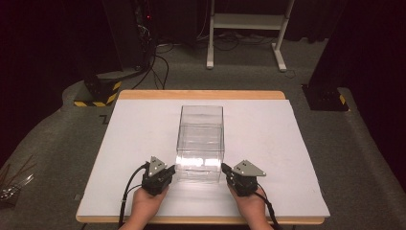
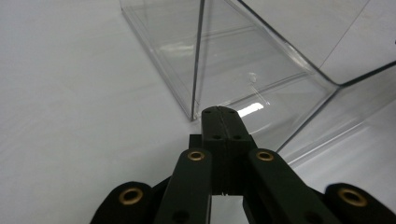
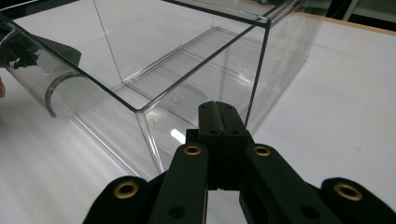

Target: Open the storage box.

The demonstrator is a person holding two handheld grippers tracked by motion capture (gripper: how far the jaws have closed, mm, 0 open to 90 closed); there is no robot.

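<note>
A clear, rectangular acrylic box [image 1: 201, 141] stands open-topped in the middle of the white-topped desk [image 1: 134, 143], its long sides running near to far. The left claw [image 1: 163, 173] sits at the box's near left corner and the right claw [image 1: 229, 173] at its near right corner, each clenched with jaws pressed together and holding nothing. To handle the box well, I would say both claws should meet the near corners at the same height and push evenly, since the slick plastic could twist or skid if one side leads.
</note>
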